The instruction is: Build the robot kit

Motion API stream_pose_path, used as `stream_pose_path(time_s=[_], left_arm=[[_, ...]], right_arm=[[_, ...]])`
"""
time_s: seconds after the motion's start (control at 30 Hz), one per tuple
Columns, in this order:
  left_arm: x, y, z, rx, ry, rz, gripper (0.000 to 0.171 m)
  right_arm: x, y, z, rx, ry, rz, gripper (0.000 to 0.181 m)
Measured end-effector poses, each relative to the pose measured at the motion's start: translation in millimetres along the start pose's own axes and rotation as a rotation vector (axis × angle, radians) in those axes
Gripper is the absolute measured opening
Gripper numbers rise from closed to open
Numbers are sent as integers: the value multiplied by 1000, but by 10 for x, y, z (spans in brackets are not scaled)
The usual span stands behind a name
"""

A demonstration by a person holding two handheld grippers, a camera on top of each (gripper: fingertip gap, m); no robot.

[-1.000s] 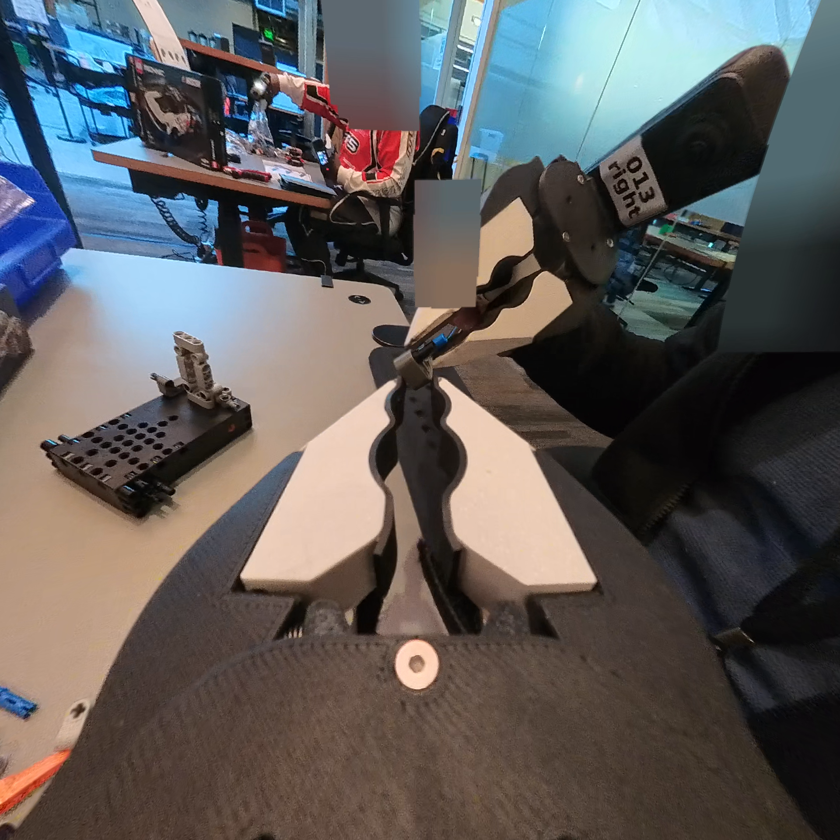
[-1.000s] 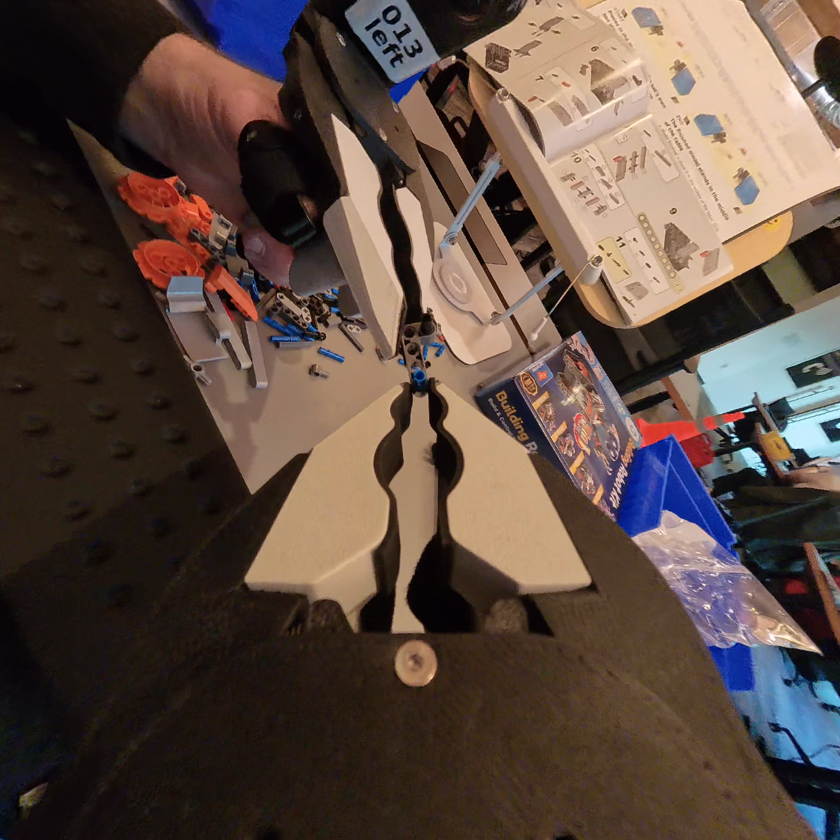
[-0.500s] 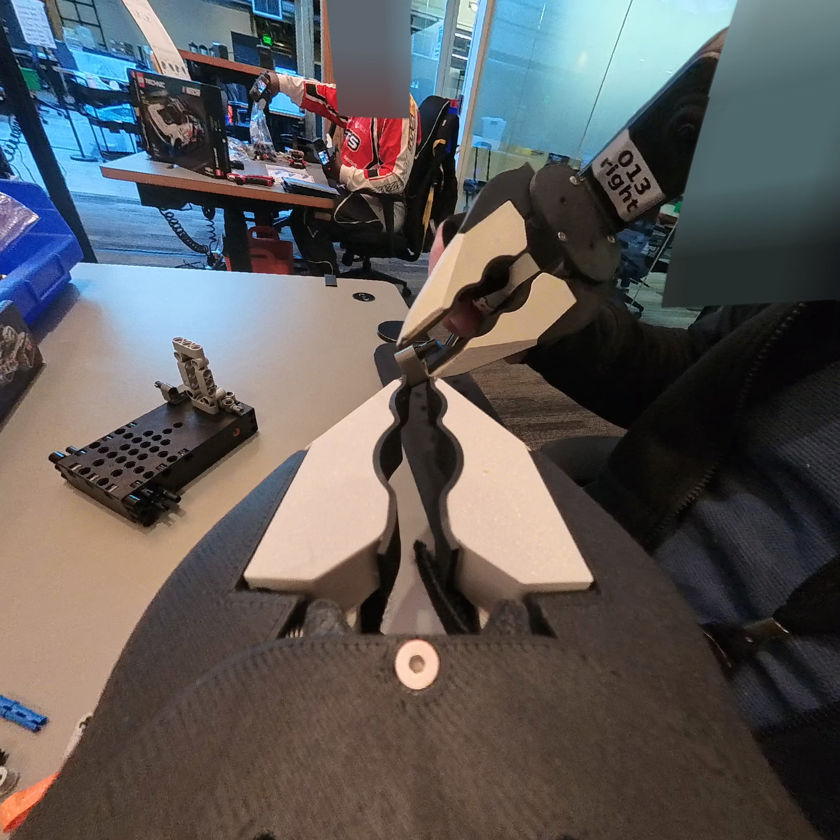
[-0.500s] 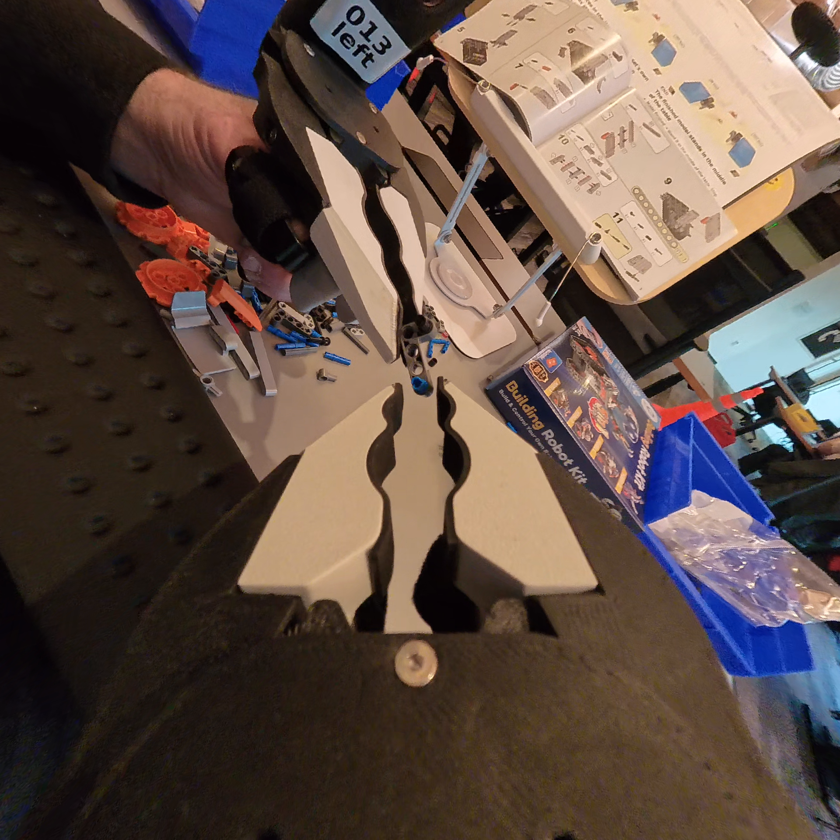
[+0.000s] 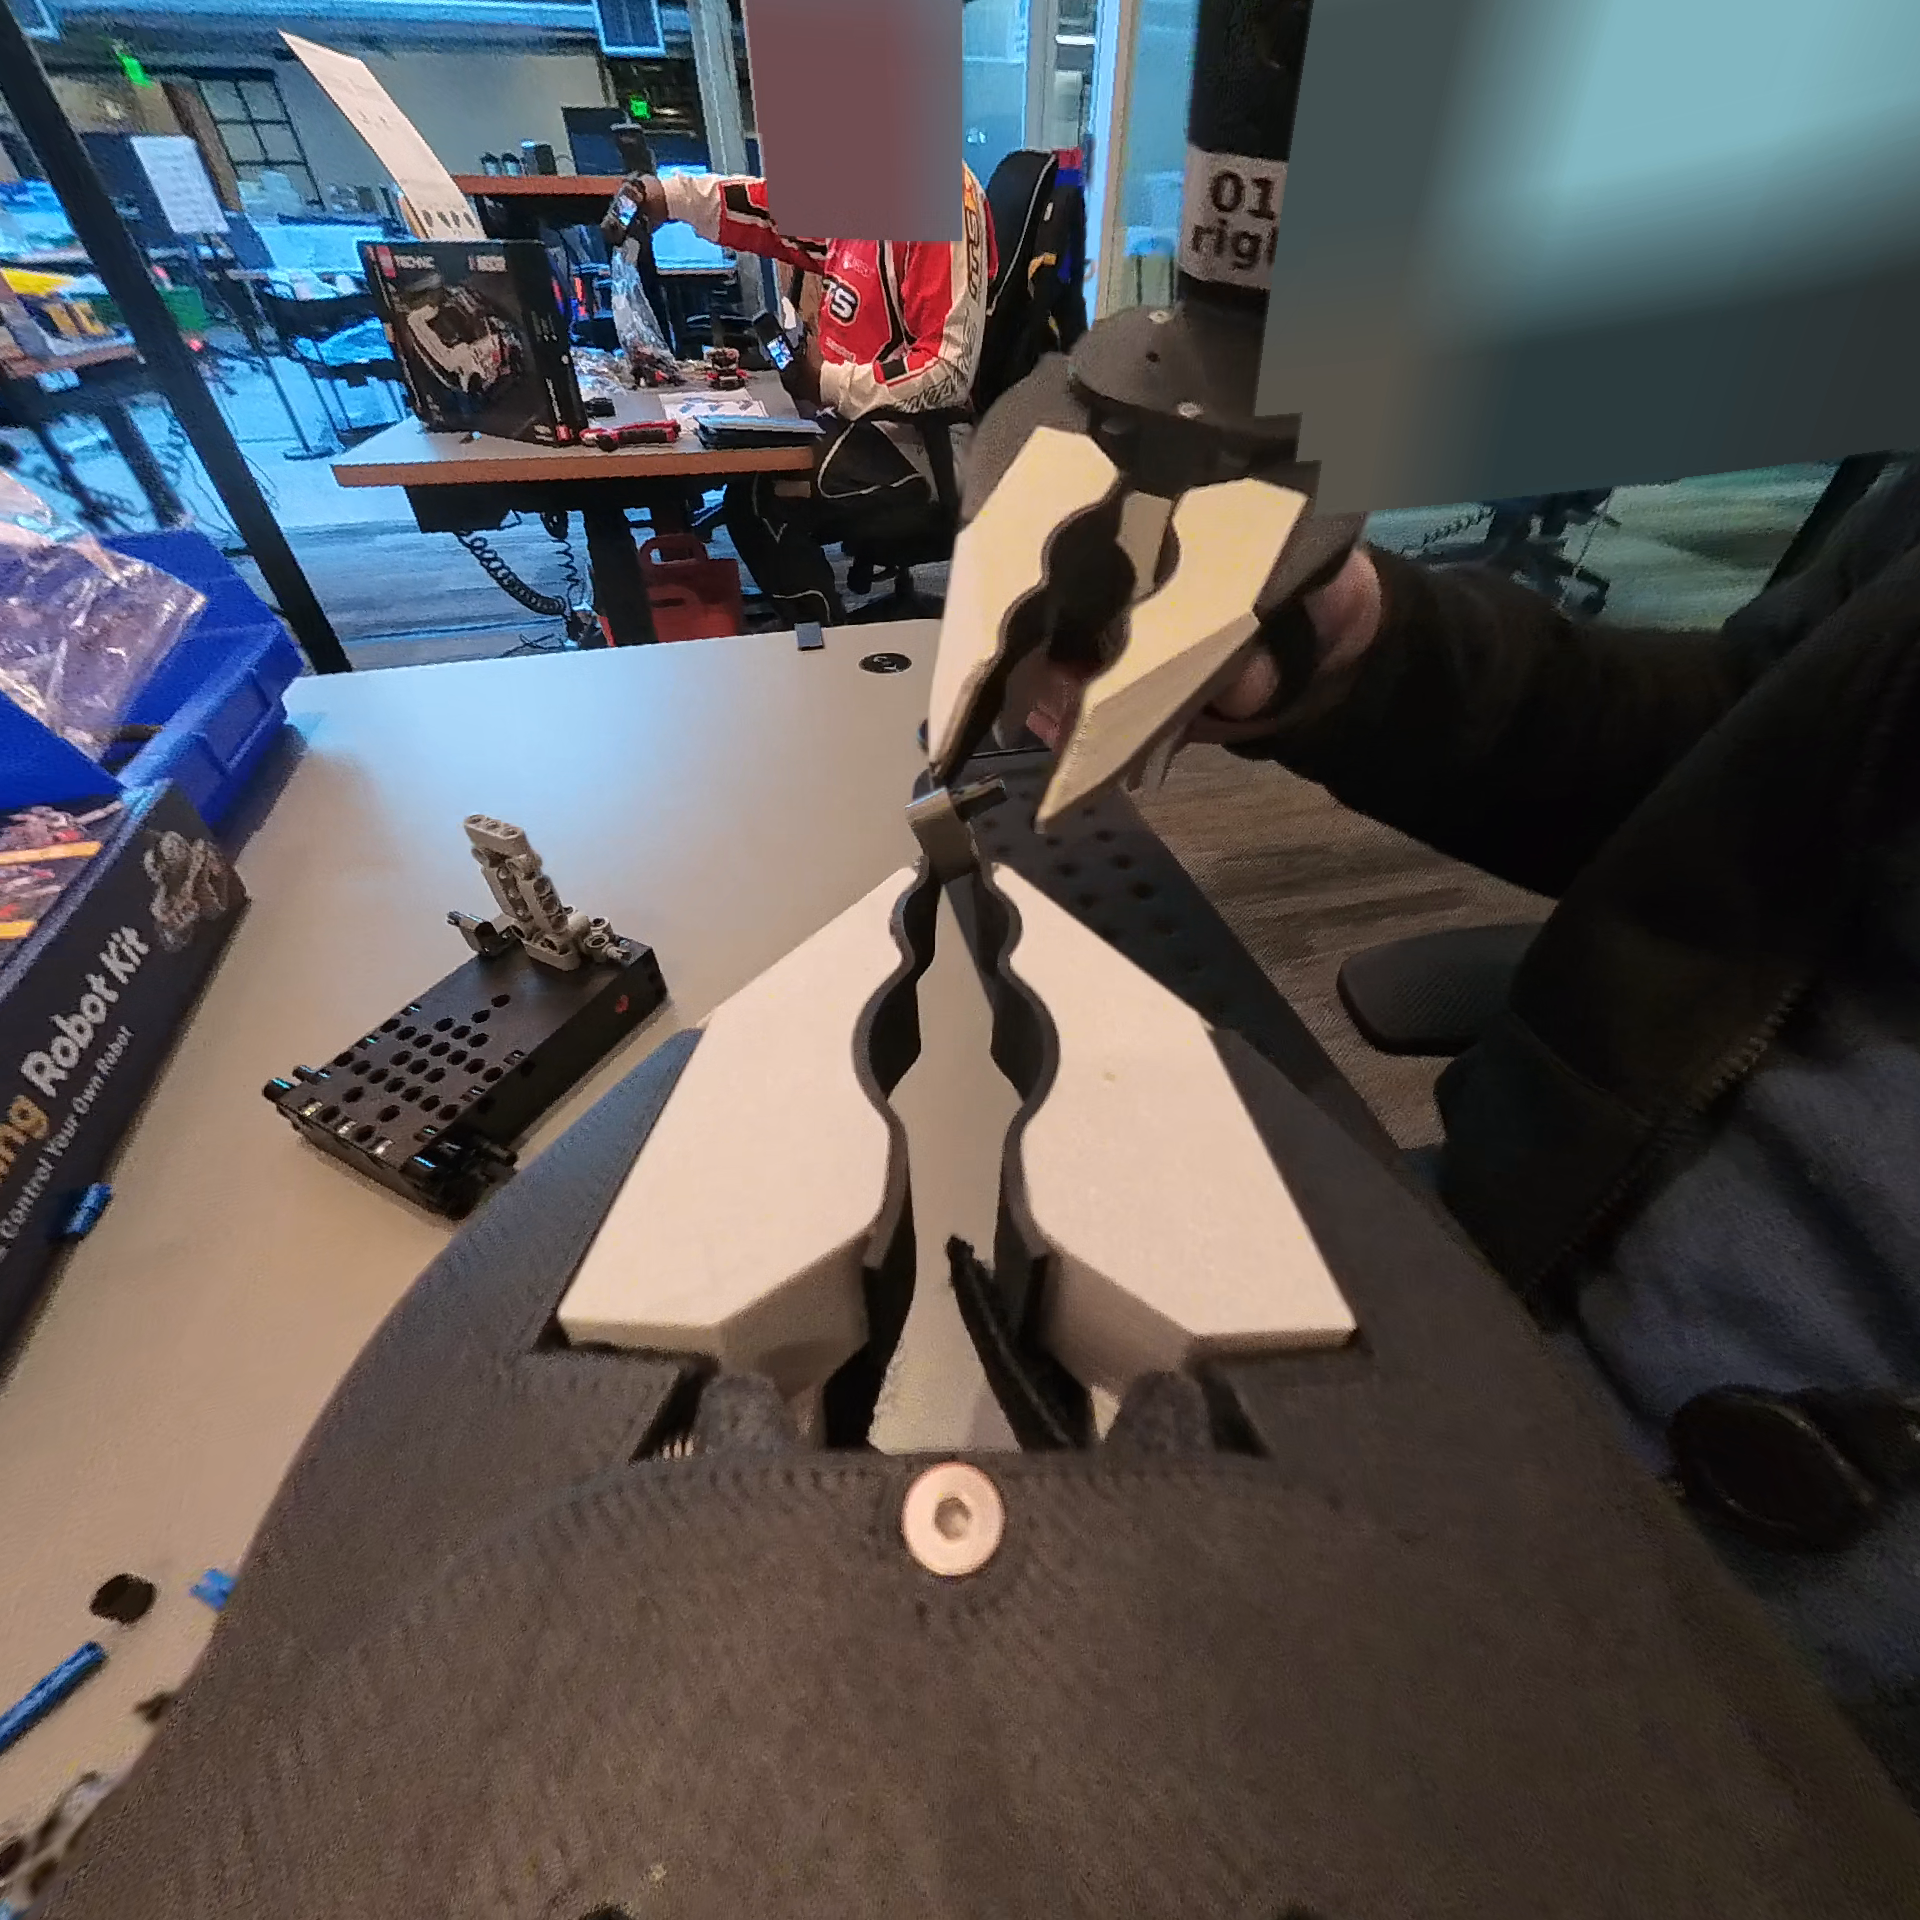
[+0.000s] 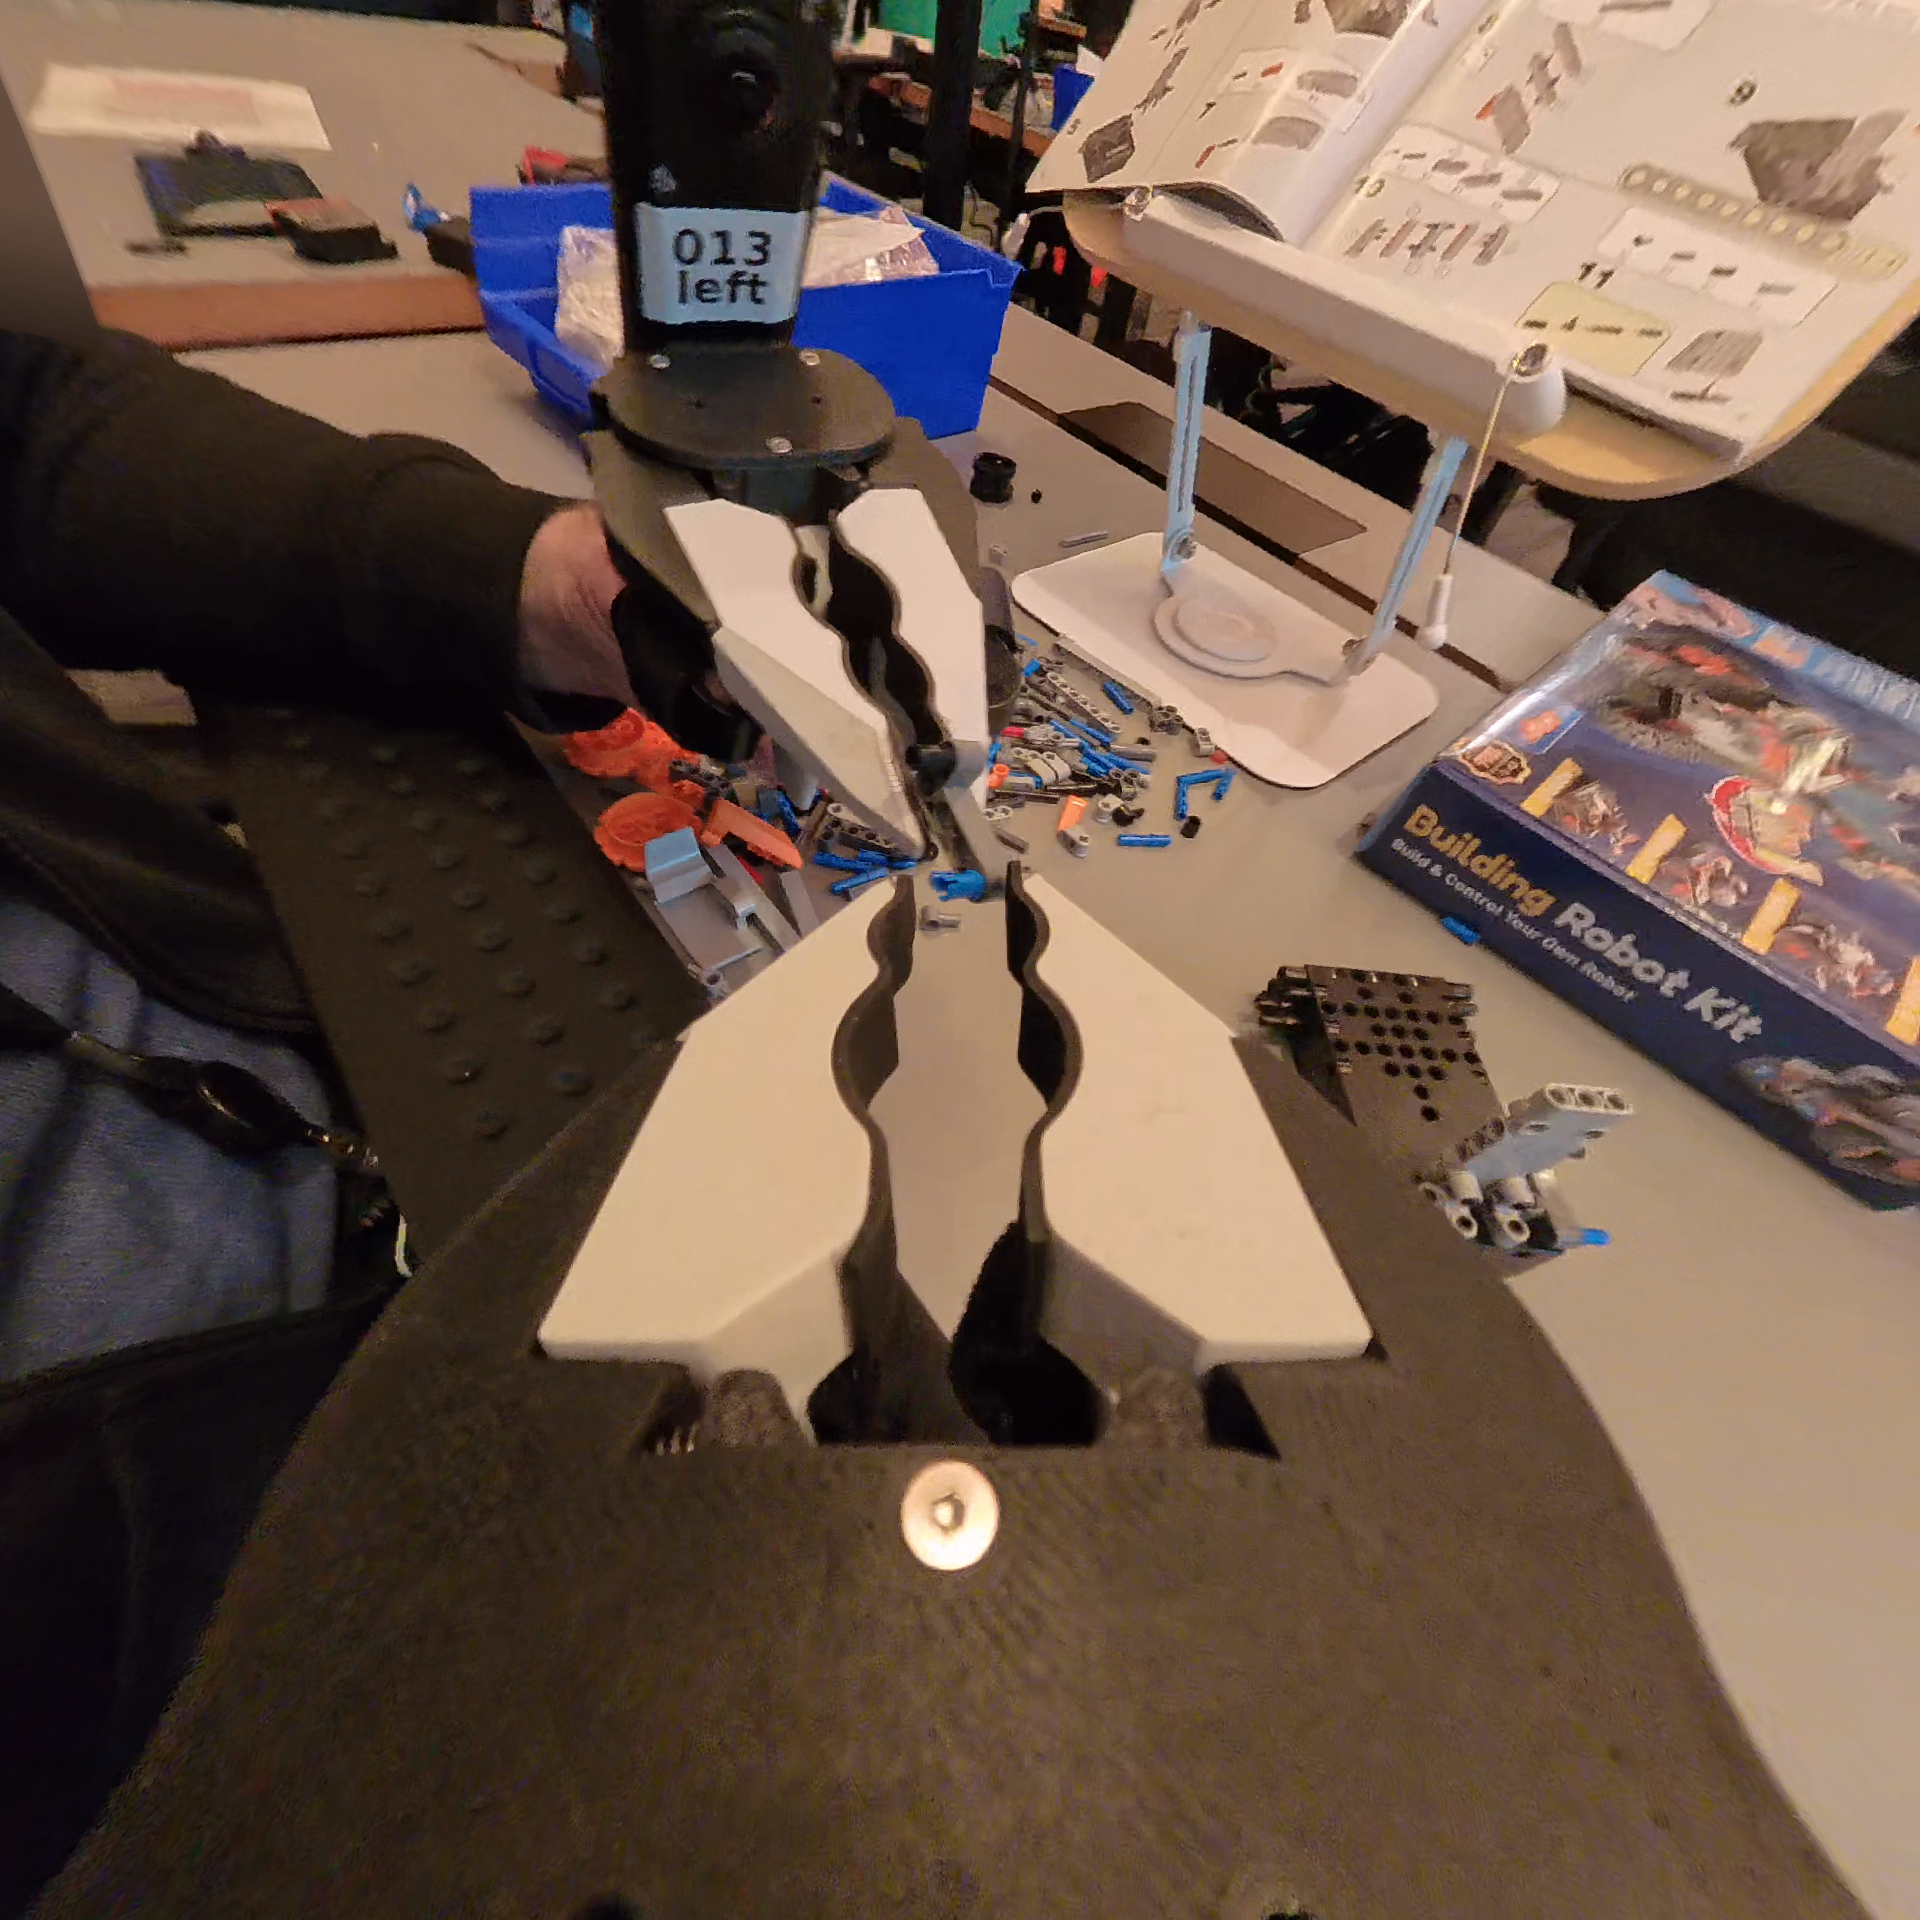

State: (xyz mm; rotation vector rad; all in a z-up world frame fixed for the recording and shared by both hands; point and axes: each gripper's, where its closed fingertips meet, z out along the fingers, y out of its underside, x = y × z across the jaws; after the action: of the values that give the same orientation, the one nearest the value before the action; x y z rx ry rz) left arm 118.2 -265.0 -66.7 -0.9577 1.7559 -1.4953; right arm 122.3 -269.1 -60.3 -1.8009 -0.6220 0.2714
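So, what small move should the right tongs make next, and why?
Probably close the right tongs on the small grey piece: they stand open about its top end, while the left tongs pinch its lower end.

Left gripper (image 5: 951,878) fingers (image 5: 769,1091) pinched together (tip to tip), right gripper (image 6: 961,894) fingers (image 6: 1153,1122) parted

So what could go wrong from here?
The left gripper pinches the small dark grey connector piece only at its very tip, so it might slip out. The right gripper hangs open right beside it and could knock it loose into the pile of small loose parts.
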Motion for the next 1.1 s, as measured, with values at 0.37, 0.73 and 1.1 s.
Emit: stream_pose_path(time_s=[0.37,0.73,1.1], left_arm=[[162,93,95,-114,-15,293,5],[-196,149,263,-293,-80,301,12],[-468,209,577,-375,-55,372,8]], right_arm=[[-131,147,44,-84,-157,88,12],[222,359,-35,-135,-16,102,7],[584,530,-64,-277,140,-24,7]])
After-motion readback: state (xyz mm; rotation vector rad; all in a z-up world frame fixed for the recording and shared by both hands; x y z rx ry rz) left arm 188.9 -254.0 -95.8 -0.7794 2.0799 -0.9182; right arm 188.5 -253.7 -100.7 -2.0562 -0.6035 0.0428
